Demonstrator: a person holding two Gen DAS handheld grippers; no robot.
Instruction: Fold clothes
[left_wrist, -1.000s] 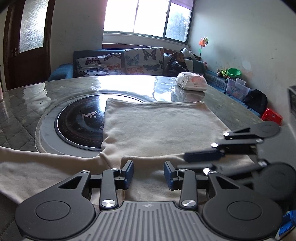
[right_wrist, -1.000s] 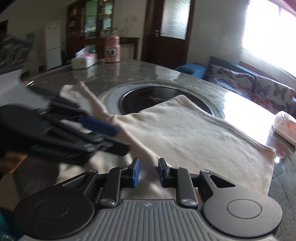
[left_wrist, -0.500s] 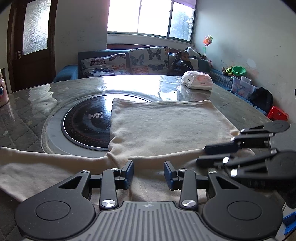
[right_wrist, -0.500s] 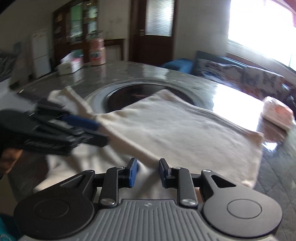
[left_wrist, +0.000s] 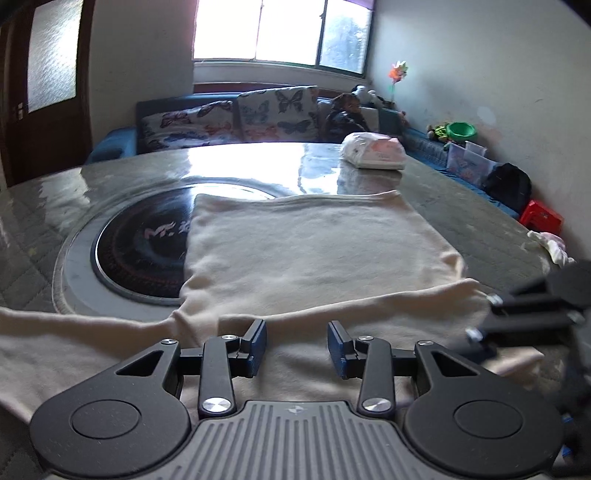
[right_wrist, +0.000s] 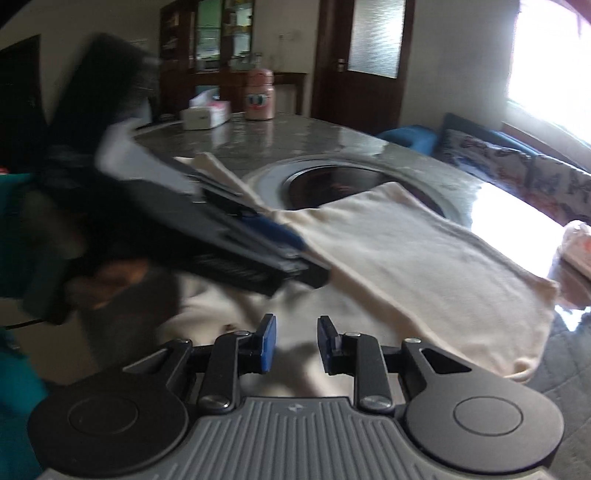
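Directly beneath both gaping grippers, left gripper (left_wrist: 297, 343) and right gripper (right_wrist: 296, 344), lies the cream garment (left_wrist: 314, 251).

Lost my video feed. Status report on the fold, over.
Left gripper open, low over cream garment. Right gripper open, nothing held. Garment spread flat on table, partly over the black hotplate. Tissue pack far side, not obstructing.

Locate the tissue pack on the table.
Left wrist view: the tissue pack sits at the table's far right edge, beyond the cream garment.
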